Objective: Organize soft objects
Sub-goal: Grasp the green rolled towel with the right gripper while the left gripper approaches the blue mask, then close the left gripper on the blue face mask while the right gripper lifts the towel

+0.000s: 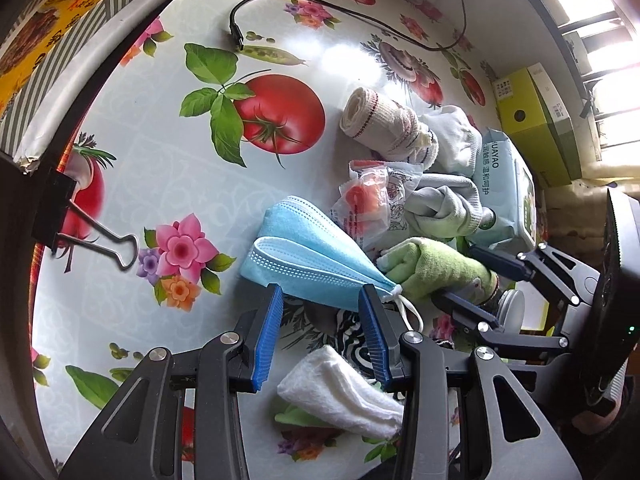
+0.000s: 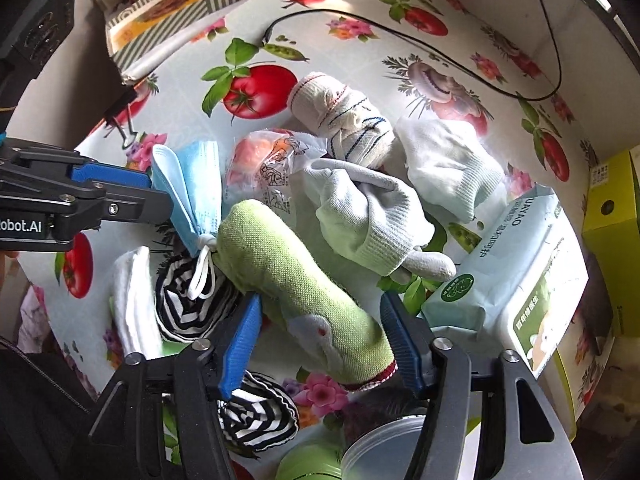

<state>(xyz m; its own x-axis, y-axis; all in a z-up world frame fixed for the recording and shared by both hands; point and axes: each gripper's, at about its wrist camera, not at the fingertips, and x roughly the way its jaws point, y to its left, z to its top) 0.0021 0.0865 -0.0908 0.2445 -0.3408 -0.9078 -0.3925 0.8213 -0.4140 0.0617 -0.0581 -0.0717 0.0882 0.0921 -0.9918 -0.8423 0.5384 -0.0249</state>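
A folded blue face mask (image 1: 308, 252) lies on the patterned tablecloth, its near edge between the fingers of my open left gripper (image 1: 320, 300). In the right wrist view the mask (image 2: 192, 196) sits at the left gripper's (image 2: 156, 196) tips. My right gripper (image 2: 318, 316) is open around a green sock (image 2: 296, 280), which also shows in the left wrist view (image 1: 440, 268). A bandage roll (image 1: 384, 124), white sock (image 2: 448, 164), grey sock (image 2: 368, 212), wrapped packet (image 2: 272, 164), white cloth (image 1: 344, 396) and striped cloth (image 2: 192, 304) lie around.
A wet-wipes pack (image 2: 516, 272) lies at the right, with a yellow box (image 2: 612, 216) beyond it. A black cable (image 1: 320, 4) runs across the far table. A binder clip (image 1: 80, 228) grips the table's left edge. A clear cup (image 2: 380, 452) sits below the right gripper.
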